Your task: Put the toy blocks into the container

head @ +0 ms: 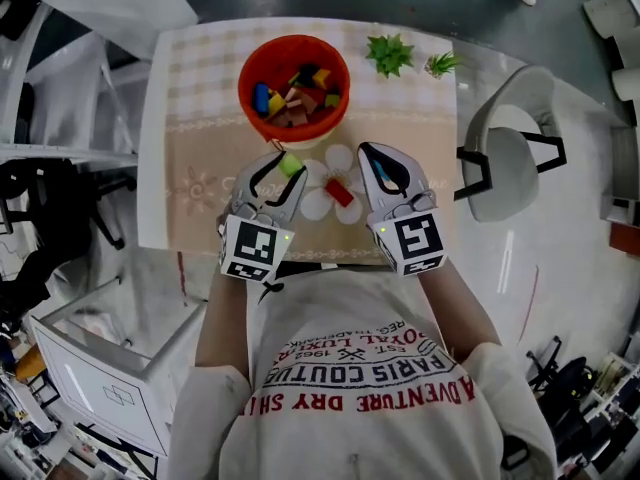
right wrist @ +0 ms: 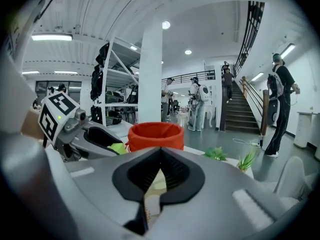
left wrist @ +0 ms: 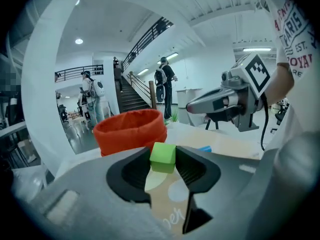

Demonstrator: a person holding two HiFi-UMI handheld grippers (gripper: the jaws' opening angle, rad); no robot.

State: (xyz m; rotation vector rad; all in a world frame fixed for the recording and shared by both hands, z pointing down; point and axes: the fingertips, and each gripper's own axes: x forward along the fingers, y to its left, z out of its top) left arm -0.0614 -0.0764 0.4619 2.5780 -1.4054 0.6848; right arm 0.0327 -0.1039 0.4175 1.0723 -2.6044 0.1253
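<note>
An orange container point(head: 294, 83) with several coloured blocks inside stands at the far middle of the table. My left gripper point(head: 288, 163) is just in front of it, shut on a green block point(head: 291, 164). In the left gripper view the green block point(left wrist: 163, 154) sits squeezed between the dark pads, with the container point(left wrist: 131, 131) behind it. My right gripper point(head: 366, 151) hovers to the right with its jaws shut and nothing in them; its tips point(right wrist: 160, 151) meet in the right gripper view. A red block point(head: 339, 192) lies on the mat between the two grippers.
Two small green plants point(head: 389, 54) point(head: 441, 64) stand at the table's far right. A white chair point(head: 505, 158) is beside the table's right edge, and white shelving point(head: 100, 368) at the lower left. People and a staircase point(right wrist: 245, 109) show far behind.
</note>
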